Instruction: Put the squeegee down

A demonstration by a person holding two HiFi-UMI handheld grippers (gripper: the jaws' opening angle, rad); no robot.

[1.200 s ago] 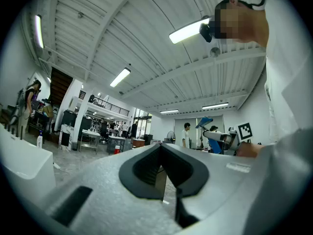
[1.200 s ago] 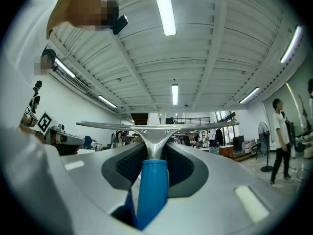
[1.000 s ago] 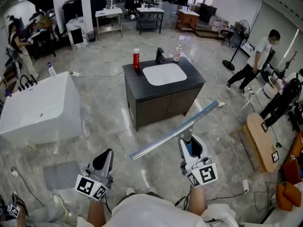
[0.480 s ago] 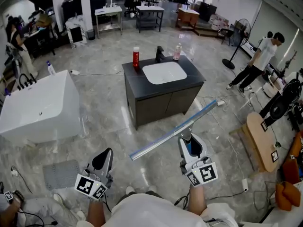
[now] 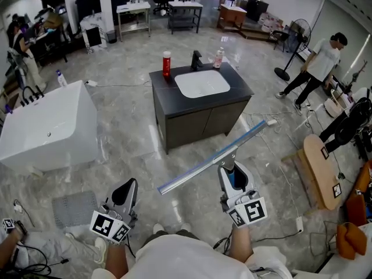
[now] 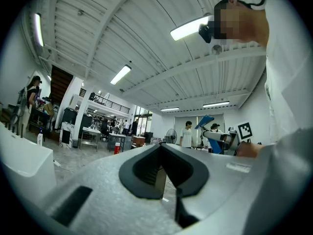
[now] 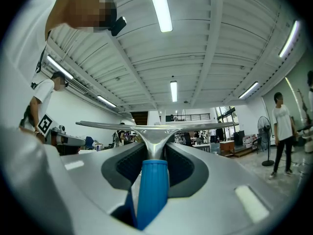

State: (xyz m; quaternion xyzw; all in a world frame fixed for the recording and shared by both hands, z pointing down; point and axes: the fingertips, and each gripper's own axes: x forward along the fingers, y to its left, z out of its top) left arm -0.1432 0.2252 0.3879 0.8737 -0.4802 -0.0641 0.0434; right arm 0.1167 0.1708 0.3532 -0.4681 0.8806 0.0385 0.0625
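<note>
In the head view the squeegee (image 5: 212,158) hangs in the air over the floor, in front of the sink cabinet. Its long metal blade slants from lower left to upper right. My right gripper (image 5: 231,168) is shut on its blue handle (image 5: 234,180). In the right gripper view the blue handle (image 7: 152,180) sits between the jaws, and the blade (image 7: 156,125) runs level across their tips. My left gripper (image 5: 129,183) hangs at the lower left, well apart from the squeegee. In the left gripper view, my left gripper (image 6: 162,148) has its tips together and nothing between them.
A dark sink cabinet (image 5: 197,118) stands ahead, with a red bottle (image 5: 167,64) and a clear bottle (image 5: 219,57) by its white basin. A white bathtub (image 5: 46,129) is at left, a grey mat (image 5: 74,209) lies near my left gripper, and a wooden board (image 5: 318,167) is at right. A person (image 5: 317,68) walks at the far right.
Both grippers and the squeegee have stayed where they were. The person at the far right has stepped a little, and the head view has shifted slightly.
</note>
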